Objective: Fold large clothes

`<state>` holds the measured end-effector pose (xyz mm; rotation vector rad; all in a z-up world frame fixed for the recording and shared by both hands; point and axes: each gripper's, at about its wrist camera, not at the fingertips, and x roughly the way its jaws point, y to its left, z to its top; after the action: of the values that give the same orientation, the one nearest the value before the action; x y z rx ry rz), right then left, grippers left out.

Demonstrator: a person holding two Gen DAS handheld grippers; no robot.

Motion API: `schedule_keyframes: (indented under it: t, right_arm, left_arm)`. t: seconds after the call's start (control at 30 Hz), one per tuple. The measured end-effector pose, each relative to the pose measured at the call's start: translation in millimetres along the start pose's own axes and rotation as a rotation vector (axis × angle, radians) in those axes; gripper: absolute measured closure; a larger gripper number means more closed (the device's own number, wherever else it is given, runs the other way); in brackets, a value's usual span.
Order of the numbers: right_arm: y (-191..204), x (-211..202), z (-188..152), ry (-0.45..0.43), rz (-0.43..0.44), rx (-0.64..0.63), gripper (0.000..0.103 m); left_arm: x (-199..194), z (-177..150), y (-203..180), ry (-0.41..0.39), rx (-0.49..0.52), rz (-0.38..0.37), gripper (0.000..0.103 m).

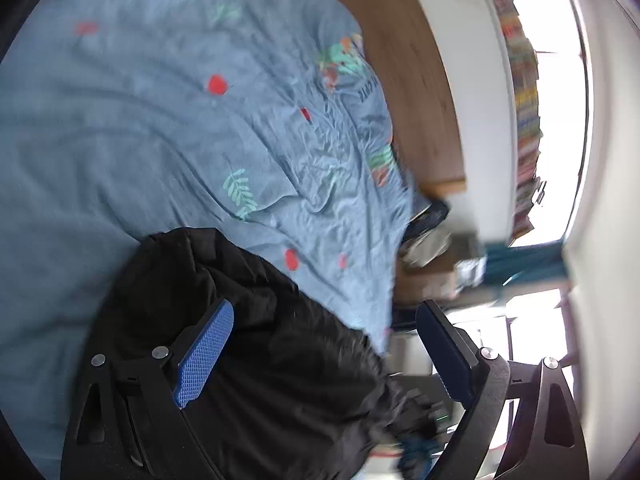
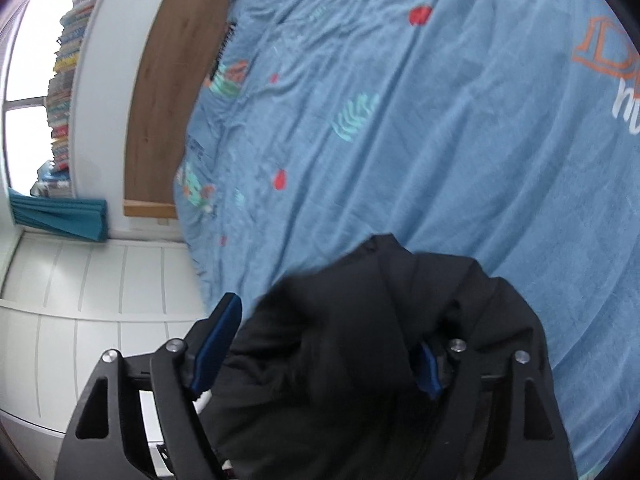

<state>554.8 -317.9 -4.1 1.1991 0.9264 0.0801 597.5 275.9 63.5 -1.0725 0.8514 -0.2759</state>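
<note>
Closest in the left wrist view, the left gripper [image 1: 324, 344] has its blue-padded fingers [image 1: 206, 354] spread wide apart, and a bunched black garment [image 1: 248, 320] lies heaped between and beneath them; whether the pads touch the cloth cannot be told through the blur. In the right wrist view the right gripper [image 2: 324, 348] also stands with its fingers [image 2: 218, 344] well apart, the same black garment [image 2: 360, 320] mounded up between them and draped over the inner side of one finger, so that its blue pad shows only as a sliver; the other finger sits just beside the cloth at the bed's edge. The garment rests crumpled on the near part of a bed covered by a blue bedspread [image 1: 140, 120] printed with red spots and green leaves, its cloth creased in long folds; the right view shows the same bedspread [image 2: 440, 140] running away with an orange outline print near the far rim. Beyond the bed stands a wooden headboard [image 2: 168, 92] against a white wall. Farther off, a teal curtain [image 2: 60, 216] hangs by a bright window [image 2: 24, 64], with a stack of colourful books [image 1: 524, 112] along the sill.
</note>
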Motion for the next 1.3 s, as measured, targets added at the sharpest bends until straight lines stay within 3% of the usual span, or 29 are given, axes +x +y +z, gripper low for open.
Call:
schedule_keyframes:
  t: [0.13,0.2,0.4,0.6,0.73,0.87,1.03,1.3]
  right_arm:
    - [15.4,-29.3,0.3,-0.033,0.046,-0.010,0.024]
    - [30.3,-43.5,-4.6,-0.039,0.044,-0.081,0.023]
    - [84.1,-60.2,-66.0,-0.016,-0.057,-0.445,0.023]
    - [97.6,-18.6,-155.1,0.076,-0.168,-0.692,0.023]
    - [100.9,18.2,-193.7,0.123,-0.201,-0.778,0.023]
    - [107.3,50.1,-200.5,0.121,-0.267,-0.839,0.023]
    - [117.0,82.6,-176.4,0.096,-0.328,-0.880,0.023]
    - [110.3,135.4,-142.3,0.138,-0.377,-0.855,0.021]
  left_arm:
    - [1.6,-27.1,-33.5,0.032,0.191,0.139,0.012]
    - [6.3,-49.6,-47.6,0.049,0.297,0.207,0.012]
    - [37.1,-109.7,-56.0,0.085,0.497,0.327,0.012]
    - [76.1,-150.8,-62.2,0.147,0.648,0.381,0.013]
    - [102.9,-156.5,-73.1,0.168,0.738,0.407,0.013]
    - [134.3,-143.2,-81.2,0.168,0.798,0.456,0.013]
    - [178.5,-117.4,-82.4,0.197,0.818,0.506,0.012]
    - [225.2,-88.6,-51.0,0.252,0.698,0.540,0.001]
